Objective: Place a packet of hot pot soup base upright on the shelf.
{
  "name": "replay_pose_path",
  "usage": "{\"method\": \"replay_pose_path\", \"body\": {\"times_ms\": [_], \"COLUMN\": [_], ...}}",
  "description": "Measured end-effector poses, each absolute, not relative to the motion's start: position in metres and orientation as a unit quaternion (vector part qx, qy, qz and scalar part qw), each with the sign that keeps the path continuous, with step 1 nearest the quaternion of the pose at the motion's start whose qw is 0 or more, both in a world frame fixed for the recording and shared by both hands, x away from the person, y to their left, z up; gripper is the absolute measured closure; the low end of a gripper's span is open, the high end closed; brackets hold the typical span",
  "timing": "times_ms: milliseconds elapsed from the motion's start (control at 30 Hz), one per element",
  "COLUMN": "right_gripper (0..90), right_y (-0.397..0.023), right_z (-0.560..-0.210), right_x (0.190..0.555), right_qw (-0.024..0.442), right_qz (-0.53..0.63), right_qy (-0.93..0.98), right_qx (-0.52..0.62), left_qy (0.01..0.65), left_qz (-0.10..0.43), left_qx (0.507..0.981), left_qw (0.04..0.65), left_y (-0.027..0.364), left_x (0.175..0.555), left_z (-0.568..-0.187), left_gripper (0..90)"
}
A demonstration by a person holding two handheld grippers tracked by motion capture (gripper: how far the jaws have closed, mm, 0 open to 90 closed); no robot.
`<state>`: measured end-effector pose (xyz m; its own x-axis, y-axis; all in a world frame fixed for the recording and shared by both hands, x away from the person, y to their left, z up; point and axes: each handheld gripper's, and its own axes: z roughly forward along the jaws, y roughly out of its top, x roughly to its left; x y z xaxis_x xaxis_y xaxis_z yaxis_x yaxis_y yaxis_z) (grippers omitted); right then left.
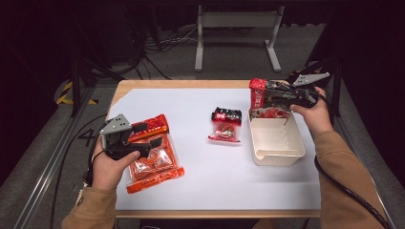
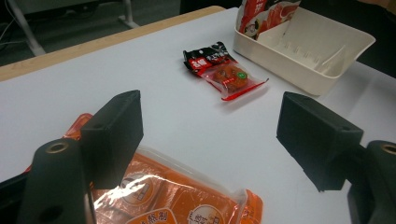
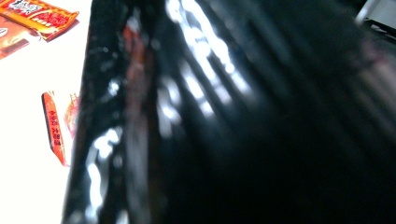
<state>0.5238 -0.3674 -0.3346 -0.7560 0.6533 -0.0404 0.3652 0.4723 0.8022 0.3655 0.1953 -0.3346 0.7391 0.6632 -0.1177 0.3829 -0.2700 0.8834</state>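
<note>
The right gripper (image 1: 267, 95) pinches a red snack pouch (image 1: 258, 93) upright over the cream tray (image 1: 277, 143), at its 12 o'clock rim. The pouch looks light, soft and slick, best gripped by its top seal. In the right gripper view its glossy dark film blurs across the lens, hiding the jaws. The left gripper (image 2: 210, 135), jaws wide and empty, hovers over the orange multipack (image 2: 177, 205).

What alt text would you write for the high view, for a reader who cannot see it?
At the table's far right, the right claw holds a red and black snack packet upright over a cream plastic tray. The left claw hovers open over a large orange snack pack; a small red and black packet lies mid-table.
</note>
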Motion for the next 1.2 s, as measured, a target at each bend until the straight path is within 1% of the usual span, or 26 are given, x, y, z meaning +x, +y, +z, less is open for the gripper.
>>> {"method": "replay_pose_path", "body": {"times_ms": [567,767,833,900,967,1000,1100,1200], "right_gripper": [78.0,78.0,76.7,73.4,67.7,60.8,42.6,30.9], "right_y": [-0.374,-0.374,-0.374,-0.373,-0.372,-0.372,-0.372,-0.374], "right_z": [-0.349,-0.352,-0.352,-0.35,-0.348,-0.347,-0.345,-0.342], "right_x": [0.525,0.524,0.524,0.524,0.524,0.524,0.524,0.522], "right_qw": [0.168,0.174,0.172,0.17,0.169,0.165,0.181,0.186], "right_qz": [0.437,0.438,0.438,0.432,0.431,0.433,0.44,0.445], "right_qy": [0.82,0.818,0.817,0.818,0.816,0.813,0.803,0.796], "right_qx": [0.329,0.331,0.334,0.339,0.346,0.353,0.359,0.366], "left_qy": [0.332,0.335,0.337,0.337,0.334,0.336,0.338,0.336], "left_qz": [0.141,0.139,0.137,0.138,0.14,0.137,0.138,0.137], "left_qx": [0.785,0.783,0.781,0.781,0.783,0.781,0.78,0.782], "left_qw": [0.504,0.505,0.507,0.507,0.506,0.508,0.507,0.506], "left_y": [0.197,0.197,0.197,0.198,0.199,0.199,0.199,0.198], "left_x": [0.366,0.366,0.366,0.366,0.366,0.367,0.367,0.368], "left_z": [-0.334,-0.336,-0.335,-0.335,-0.335,-0.335,-0.336,-0.336], "left_gripper": [23.9,23.8,23.8,23.8,23.8,23.8,23.8,23.8]}}
